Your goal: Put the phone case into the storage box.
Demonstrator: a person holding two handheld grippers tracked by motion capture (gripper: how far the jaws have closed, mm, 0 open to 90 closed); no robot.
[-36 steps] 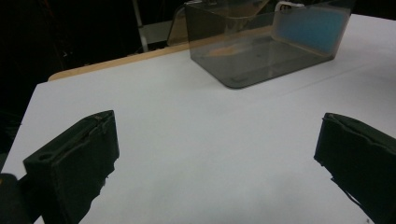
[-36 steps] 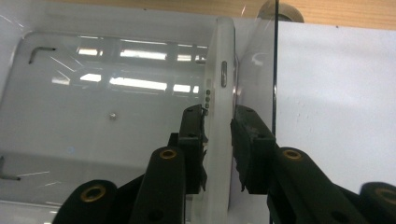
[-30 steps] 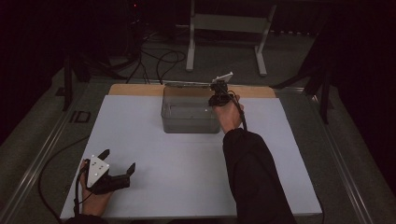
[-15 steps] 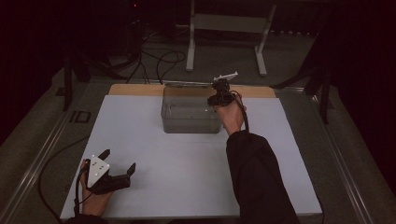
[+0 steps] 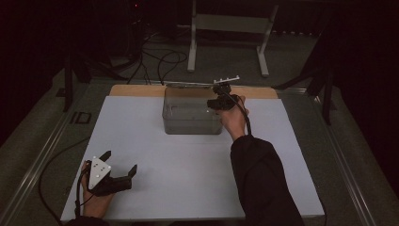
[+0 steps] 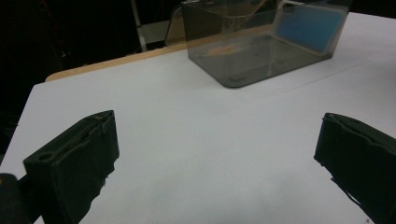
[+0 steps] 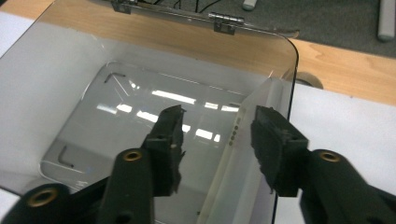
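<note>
the clear plastic box (image 5: 192, 115) stands at the far middle of the white table top (image 5: 188, 174), just in front of the bare wooden strip (image 5: 136, 90) along the far edge. its hinged lid (image 7: 187, 44) is open and leans back over that strip; in the right gripper view two metal hinges (image 7: 226, 21) show on its far edge. the box floor gives only ceiling-light reflections, so any contents cannot be made out. in the left gripper view a blue patch (image 6: 310, 25) shows through the far wall of the box; what it is cannot be told.

the right gripper (image 5: 221, 100) is at the right end of the box, jaws apart. in its own view the jaws straddle the right-hand wall (image 7: 243, 154), one inside, one outside, without visibly touching it.

the left gripper (image 5: 113, 176) rests low at the near left corner of the table, well apart from the box, jaws wide apart with bare table between them. the left hand (image 5: 96, 202) is partly cut off by the bottom edge.

beyond the table the room is dark; cables (image 5: 160, 59) and a grey stand (image 5: 226, 28) are dimly visible on the floor.
</note>
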